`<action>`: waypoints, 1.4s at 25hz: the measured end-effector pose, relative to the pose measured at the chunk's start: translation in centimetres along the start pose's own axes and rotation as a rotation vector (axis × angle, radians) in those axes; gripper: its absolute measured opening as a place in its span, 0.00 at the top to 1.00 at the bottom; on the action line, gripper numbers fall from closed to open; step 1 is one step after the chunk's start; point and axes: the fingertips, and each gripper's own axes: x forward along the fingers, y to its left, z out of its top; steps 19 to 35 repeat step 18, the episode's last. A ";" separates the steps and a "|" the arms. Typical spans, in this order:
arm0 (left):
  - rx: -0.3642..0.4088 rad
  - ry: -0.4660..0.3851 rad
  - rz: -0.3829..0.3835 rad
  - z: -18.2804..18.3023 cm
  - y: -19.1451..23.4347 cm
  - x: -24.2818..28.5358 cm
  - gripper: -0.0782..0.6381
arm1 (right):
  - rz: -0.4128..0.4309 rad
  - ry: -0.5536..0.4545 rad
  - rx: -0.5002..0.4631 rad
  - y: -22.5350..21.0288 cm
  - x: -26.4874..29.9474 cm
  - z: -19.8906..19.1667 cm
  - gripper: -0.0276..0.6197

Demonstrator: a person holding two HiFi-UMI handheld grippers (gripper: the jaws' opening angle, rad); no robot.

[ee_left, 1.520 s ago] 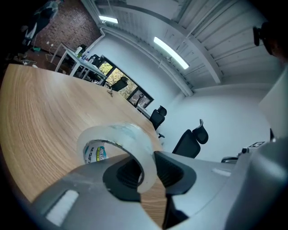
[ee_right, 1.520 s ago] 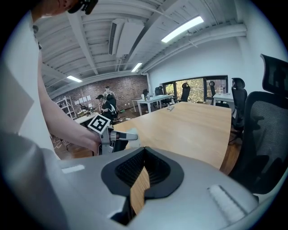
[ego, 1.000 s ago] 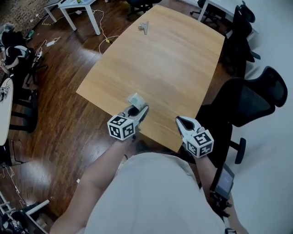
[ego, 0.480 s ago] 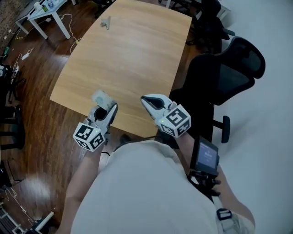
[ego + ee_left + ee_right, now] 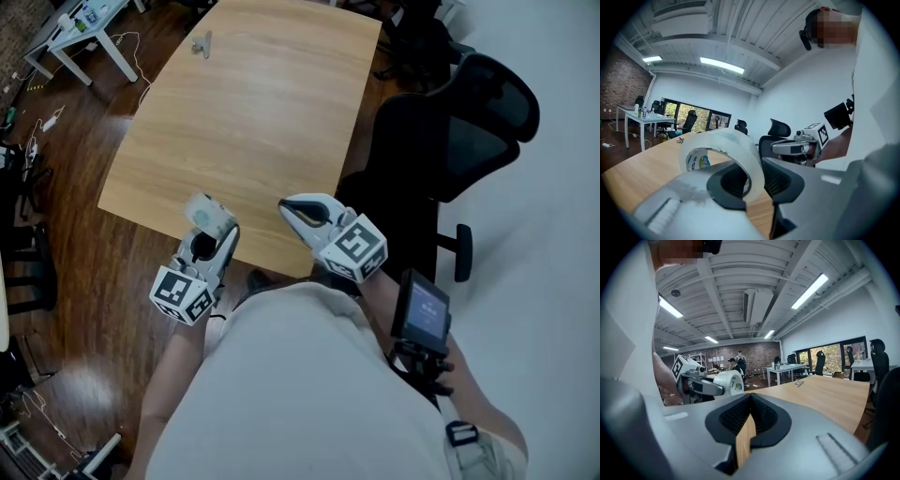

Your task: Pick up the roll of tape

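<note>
The roll of clear tape (image 5: 206,214) hangs just above the near edge of the wooden table (image 5: 262,112), off its surface. My left gripper (image 5: 217,230) is shut on it. In the left gripper view the tape (image 5: 727,141) stands on edge between the jaws of the left gripper (image 5: 754,180), with one jaw through its core. My right gripper (image 5: 287,208) hovers beside it over the table's near corner, shut and holding nothing. In the right gripper view, only a thin slit shows between the right gripper's (image 5: 746,420) jaws. That view also shows the tape (image 5: 729,382) to the left.
A small metal object (image 5: 200,44) lies at the table's far end. Black office chairs (image 5: 450,141) stand close along the table's right side. A white table (image 5: 75,28) and cables are at the far left on the dark wooden floor. A small screen device (image 5: 422,314) sits by my right forearm.
Both grippers have risen. The left one has lifted the tape off the table's edge and rolled a little. The right gripper has moved in closer to the left one.
</note>
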 end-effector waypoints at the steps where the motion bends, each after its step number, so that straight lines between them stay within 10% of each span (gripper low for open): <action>1: -0.001 0.005 -0.003 -0.2 -0.4 0.1 0.75 | -0.002 -0.001 0.004 0.0 -0.3 -0.2 0.95; 35: 0.014 0.025 -0.038 -0.8 -4.5 1.7 0.75 | -0.009 -0.008 0.029 0.6 -4.0 -1.1 0.95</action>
